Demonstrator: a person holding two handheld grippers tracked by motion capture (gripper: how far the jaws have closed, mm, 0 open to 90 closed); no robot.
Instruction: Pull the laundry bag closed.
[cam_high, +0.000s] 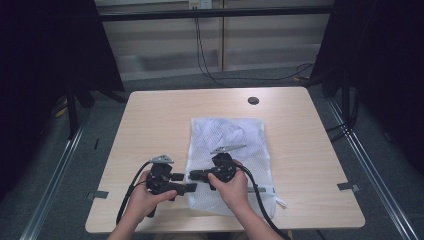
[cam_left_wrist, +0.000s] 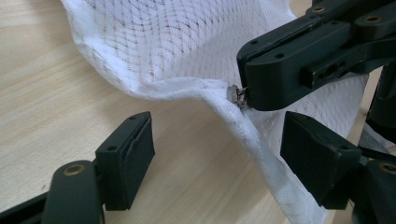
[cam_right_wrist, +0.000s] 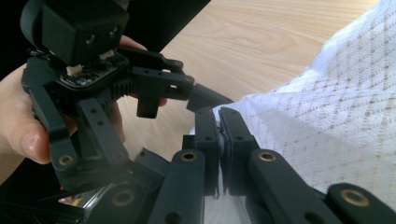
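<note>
Fingers of the right gripper pressed together, pinching the zipper pull at the corner of the white mesh laundry bag. Left gripper fingers apart, one pad on each side of the bag's seamed edge, neither pad touching fabric. In the high view the left gripper sits just beside the right gripper, both at the bag's near left corner. Bag lies flat on the wooden table, running from mid-table toward the near edge, slightly right of centre. Bundled white contents show through the mesh at its far end. Small dark round disc near the far edge, well apart from the bag.
</note>
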